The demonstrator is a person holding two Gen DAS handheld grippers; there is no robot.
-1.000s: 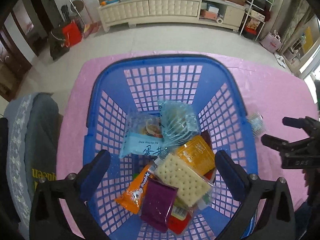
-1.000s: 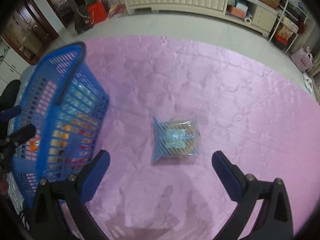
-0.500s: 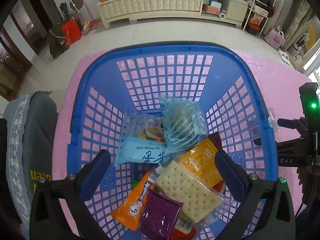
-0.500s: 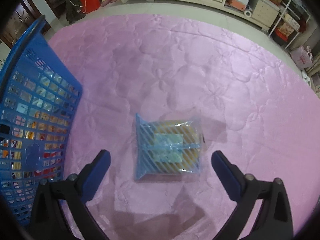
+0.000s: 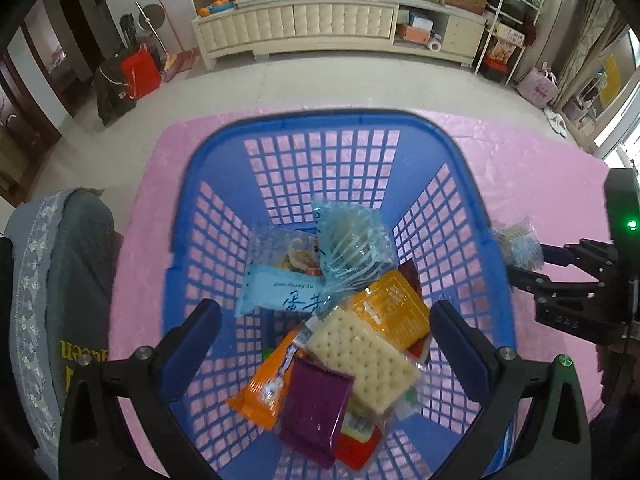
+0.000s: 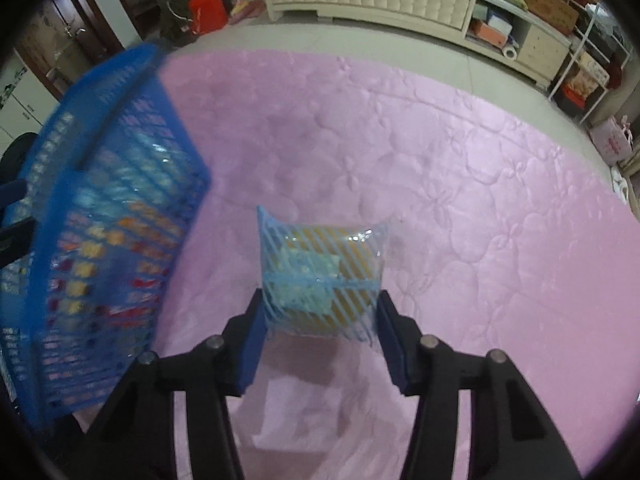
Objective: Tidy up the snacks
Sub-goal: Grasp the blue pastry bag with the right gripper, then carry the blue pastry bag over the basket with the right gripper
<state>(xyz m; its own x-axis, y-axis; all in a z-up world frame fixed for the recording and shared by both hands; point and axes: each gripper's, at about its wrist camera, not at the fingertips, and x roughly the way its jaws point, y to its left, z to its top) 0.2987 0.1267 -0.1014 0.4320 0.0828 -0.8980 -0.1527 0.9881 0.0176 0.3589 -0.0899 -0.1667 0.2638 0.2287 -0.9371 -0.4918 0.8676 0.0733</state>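
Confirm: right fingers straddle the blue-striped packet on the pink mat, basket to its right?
Not quite. In the right wrist view the basket is to the left of the packet. The rest holds: the right gripper is closing around it on the mat.

Snacks [image 5: 360, 344] in basket [image 5: 188, 216] on mat [image 6: 440, 160].

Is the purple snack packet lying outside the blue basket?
No, the purple snack packet lies inside the blue basket, on top of the other snacks.

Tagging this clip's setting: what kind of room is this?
Probably a home living room: a long cream tufted-front sideboard along the wall, a tiled floor, and a pink quilted mat.
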